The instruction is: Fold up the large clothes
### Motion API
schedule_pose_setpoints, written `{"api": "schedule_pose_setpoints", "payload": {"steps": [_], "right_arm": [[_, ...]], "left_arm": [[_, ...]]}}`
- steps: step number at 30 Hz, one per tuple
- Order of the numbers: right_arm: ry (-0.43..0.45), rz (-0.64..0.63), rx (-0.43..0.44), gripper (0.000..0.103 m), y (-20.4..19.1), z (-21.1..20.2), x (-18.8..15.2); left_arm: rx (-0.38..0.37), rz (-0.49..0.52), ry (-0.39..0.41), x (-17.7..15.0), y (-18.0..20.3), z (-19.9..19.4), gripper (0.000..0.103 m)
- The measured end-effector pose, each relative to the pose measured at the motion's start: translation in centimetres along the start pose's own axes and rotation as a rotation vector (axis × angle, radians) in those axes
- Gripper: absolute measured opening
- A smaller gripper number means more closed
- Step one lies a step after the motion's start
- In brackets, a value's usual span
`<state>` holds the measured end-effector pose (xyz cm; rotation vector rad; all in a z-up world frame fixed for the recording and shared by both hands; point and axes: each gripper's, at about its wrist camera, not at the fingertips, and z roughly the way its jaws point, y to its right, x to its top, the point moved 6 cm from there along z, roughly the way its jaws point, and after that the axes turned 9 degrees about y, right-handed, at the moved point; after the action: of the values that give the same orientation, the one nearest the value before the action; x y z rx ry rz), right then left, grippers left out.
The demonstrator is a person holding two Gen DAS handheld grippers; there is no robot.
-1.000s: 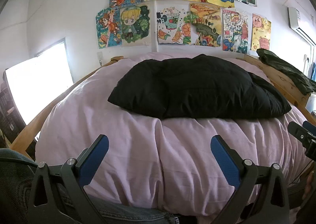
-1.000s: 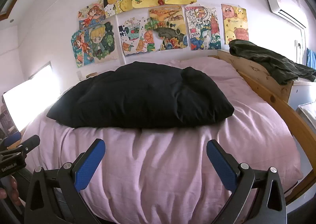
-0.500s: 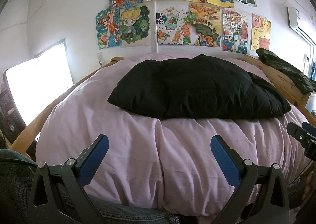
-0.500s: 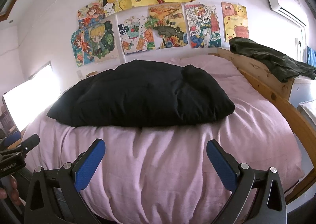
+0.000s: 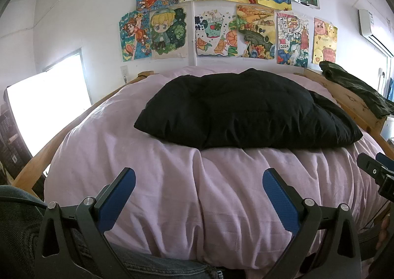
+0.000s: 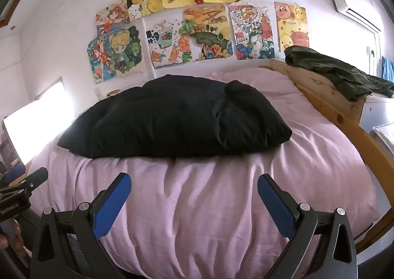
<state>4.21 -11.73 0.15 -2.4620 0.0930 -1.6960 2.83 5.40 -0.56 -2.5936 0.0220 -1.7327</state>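
A puffy black garment (image 5: 246,111) (image 6: 177,121) lies bundled in a flat mound across the middle of the bed, on a pink cover (image 5: 197,192) (image 6: 197,192). My left gripper (image 5: 199,180) hangs open over the near end of the bed, well short of the garment, with nothing between its blue pads. My right gripper (image 6: 194,184) is likewise open and empty, at the same distance from the garment's near edge. Each gripper's tip shows at the side of the other's view.
A wooden bed frame (image 6: 344,121) runs along the right side, with a dark green garment (image 6: 339,72) draped over its corner. Drawings (image 5: 221,20) cover the far wall. A bright window (image 5: 46,104) sits at left. A denim-clad leg (image 5: 17,229) shows at the lower left.
The right wrist view has tilted and shifted slightly; the garment lies as before. Both grippers stay open and empty.
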Motion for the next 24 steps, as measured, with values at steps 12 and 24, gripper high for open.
{"api": "schedule_pose_setpoints", "payload": {"steps": [12, 24], "right_arm": [[0.003, 0.0, -0.001, 0.103, -0.02, -0.03, 0.09], [0.001, 0.002, 0.0, 0.103, 0.02, -0.03, 0.12]], "left_arm": [[-0.001, 0.001, 0.0, -0.03, -0.07, 0.04, 0.101], [-0.002, 0.002, 0.001, -0.03, -0.16, 0.06, 0.101]]}}
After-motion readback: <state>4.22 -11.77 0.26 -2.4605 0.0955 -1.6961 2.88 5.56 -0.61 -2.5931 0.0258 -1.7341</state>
